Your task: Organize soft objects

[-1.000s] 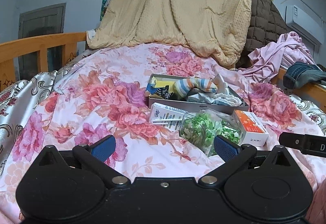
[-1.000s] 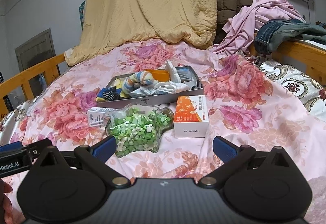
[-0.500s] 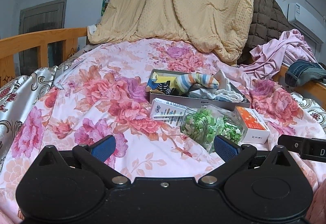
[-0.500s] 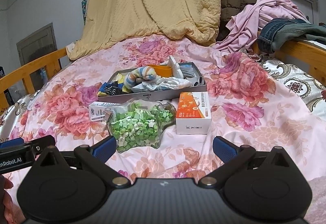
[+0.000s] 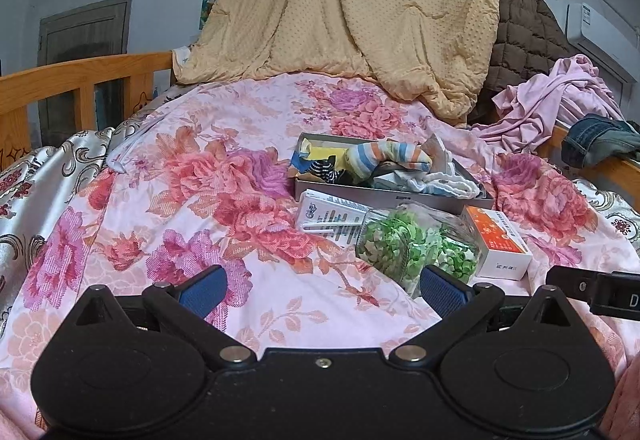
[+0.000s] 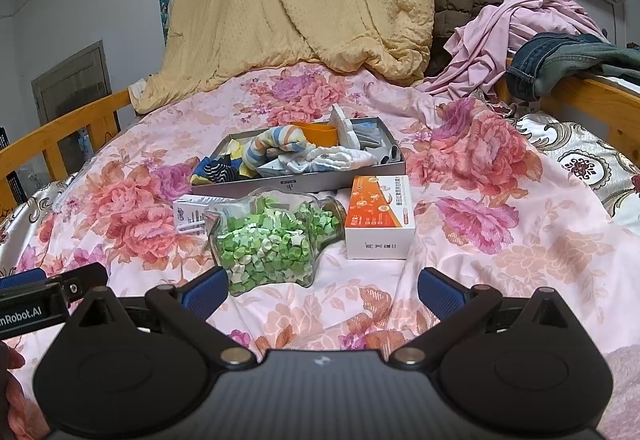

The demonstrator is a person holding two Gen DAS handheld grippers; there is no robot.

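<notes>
Risk sits mostly with the glass jar of green paper stars (image 6: 268, 240), lying on its side in the lower middle of the right wrist frame, directly between the grippers and the soft things. A reach over it toward the gray box (image 6: 304, 181) could well nudge it along the floral quilt (image 6: 500, 260) or knock it against the orange-and-white carton (image 6: 380, 222) that stands just beside it; the bedding is soft and uneven, so anything hard probably rolls or tips easily. A pinch into the heap may also catch several pieces at once.

Soft things fill the box at frame centre: a striped sock (image 6: 276, 143) in orange, blue and white curls over the top, a white cloth (image 6: 340, 159) drapes to its right, and dark patterned socks (image 6: 218, 171) spill over the left rim. In the left wrist view the same striped sock (image 5: 388, 157) sits centre right.

Both the left gripper (image 5: 322, 286) and the right gripper (image 6: 322, 286) have their jaws spread wide and hold nothing, low over the quilt near the bottom edge.

A white carton (image 5: 332, 217) lies against the box front.
</notes>
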